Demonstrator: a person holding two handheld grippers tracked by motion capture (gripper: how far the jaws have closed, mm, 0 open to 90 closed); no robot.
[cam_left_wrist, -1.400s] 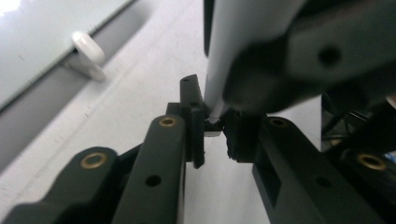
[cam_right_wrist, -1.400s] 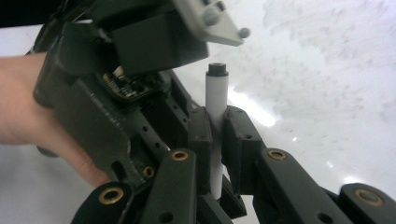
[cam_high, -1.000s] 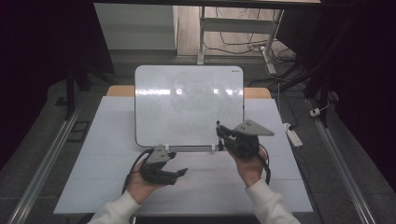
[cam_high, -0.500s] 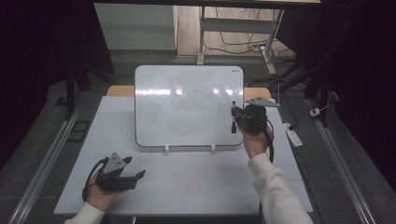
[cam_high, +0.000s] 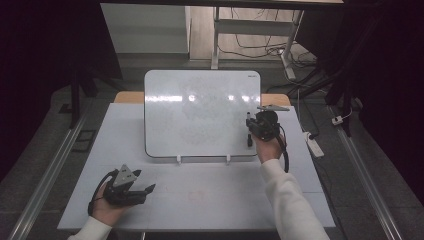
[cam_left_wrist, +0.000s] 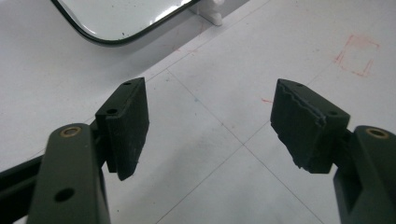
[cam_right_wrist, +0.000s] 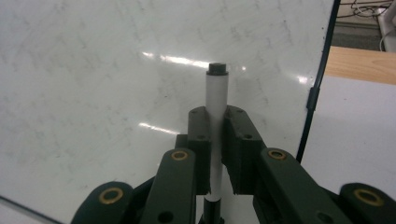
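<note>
While right hand-held gripper (cam_high: 252, 131) clamps marker (cam_right_wrist: 217, 112), left hand-held gripper (cam_high: 142, 190) gapes.

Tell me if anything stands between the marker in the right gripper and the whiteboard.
Nothing visible does. The right gripper is shut on the marker, whose dark end points at the whiteboard; bare board lies ahead.

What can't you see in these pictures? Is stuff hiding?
- Marker: in the right gripper view the right tongs cover its middle, and the bottom edge cuts off its lower end.
- Whiteboard: the faint marks are too pale to read in the high view, and glare washes some out.
- Left tongs: the left gripper view's bottom edge cuts off the arms.
- Red marks on the table: too faint to make out.
</note>
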